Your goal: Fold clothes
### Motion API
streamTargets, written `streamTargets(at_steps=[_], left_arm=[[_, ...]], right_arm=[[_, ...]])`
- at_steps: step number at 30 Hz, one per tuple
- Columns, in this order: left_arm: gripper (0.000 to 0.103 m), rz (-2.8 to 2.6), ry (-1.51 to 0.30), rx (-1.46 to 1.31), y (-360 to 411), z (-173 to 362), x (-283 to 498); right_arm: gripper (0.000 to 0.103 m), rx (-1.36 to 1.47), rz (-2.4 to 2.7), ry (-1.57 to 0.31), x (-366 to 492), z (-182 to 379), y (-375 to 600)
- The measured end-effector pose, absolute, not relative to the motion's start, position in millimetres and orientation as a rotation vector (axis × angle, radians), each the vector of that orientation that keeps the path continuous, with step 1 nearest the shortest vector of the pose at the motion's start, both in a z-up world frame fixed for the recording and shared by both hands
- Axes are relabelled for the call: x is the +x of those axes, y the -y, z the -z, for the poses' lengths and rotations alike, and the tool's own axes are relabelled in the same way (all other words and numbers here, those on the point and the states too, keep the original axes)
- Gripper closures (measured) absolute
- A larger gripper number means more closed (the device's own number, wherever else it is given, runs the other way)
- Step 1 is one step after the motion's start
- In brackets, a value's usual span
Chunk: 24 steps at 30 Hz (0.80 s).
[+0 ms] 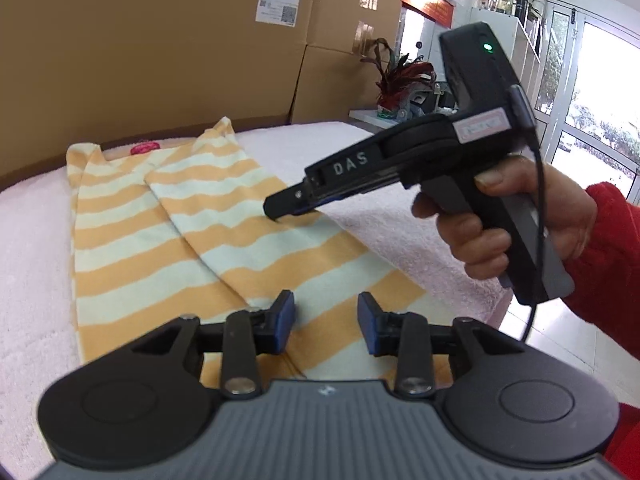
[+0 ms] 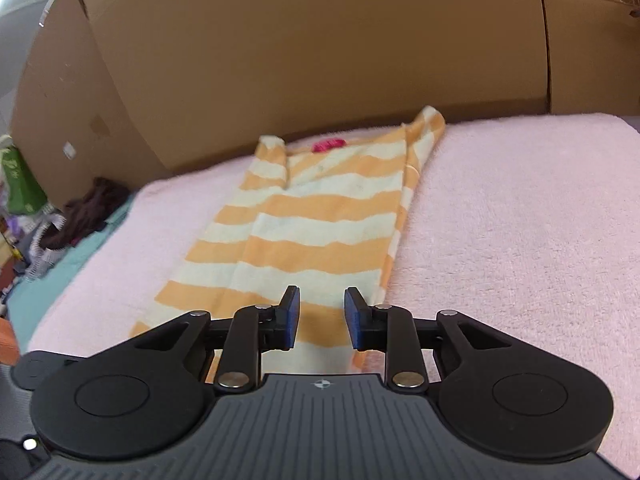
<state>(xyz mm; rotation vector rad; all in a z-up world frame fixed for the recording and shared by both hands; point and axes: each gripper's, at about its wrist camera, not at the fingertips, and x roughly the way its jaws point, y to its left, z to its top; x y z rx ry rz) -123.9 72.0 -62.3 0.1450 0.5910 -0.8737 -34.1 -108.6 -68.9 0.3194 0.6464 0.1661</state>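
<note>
One striped garment (image 2: pixel 320 216), orange and cream, lay flat on a pink towelling cover (image 2: pixel 520 220), both long sides folded in toward the middle so that it made a narrow strip running away from the grippers. A pink label (image 2: pixel 328 145) showed at its far, neck end. Behind the cover stood large cardboard boxes (image 2: pixel 300 48).

Two grippers, hand-held. The left gripper (image 1: pixel 326 322) hung over the near end of the garment, its blue-padded fingers (image 1: pixel 285 320) spread apart with only cloth showing below the gap and nothing caught between them. The right gripper (image 2: pixel 322 316) hung over the near right edge of the same strip, its pads likewise apart and empty. In the left wrist view, the right gripper (image 1: pixel 280 210) appeared from the side with its tip low over the folded right flap; whether it touched the cloth could not be told. A hand (image 1: pixel 516 220) in a red sleeve (image 1: pixel 604 264) gripped its handle.

One dark heap of clothing (image 2: pixel 92 208) lay off the cover's left edge.
</note>
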Motion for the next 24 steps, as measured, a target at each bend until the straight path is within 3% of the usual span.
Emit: streamTargets(at_steps=[7, 20, 22, 24], left_arm=[[0.048, 0.862, -0.565, 0.14, -66, 50, -110], [0.046, 0.865, -0.634, 0.112, -59, 50, -88], [0.045, 0.867, -0.631, 0.116, -61, 45, -85], [0.042, 0.865, -0.615, 0.108, -69, 32, -76]], right_arm=[[0.075, 0.254, -0.103, -0.551, 7, 45, 131], [0.075, 0.347, -0.045, -0.572, 112, 66, 165], [0.093, 0.365, -0.082, -0.593, 113, 66, 165], [0.101, 0.405, -0.174, -0.575, 109, 62, 167]])
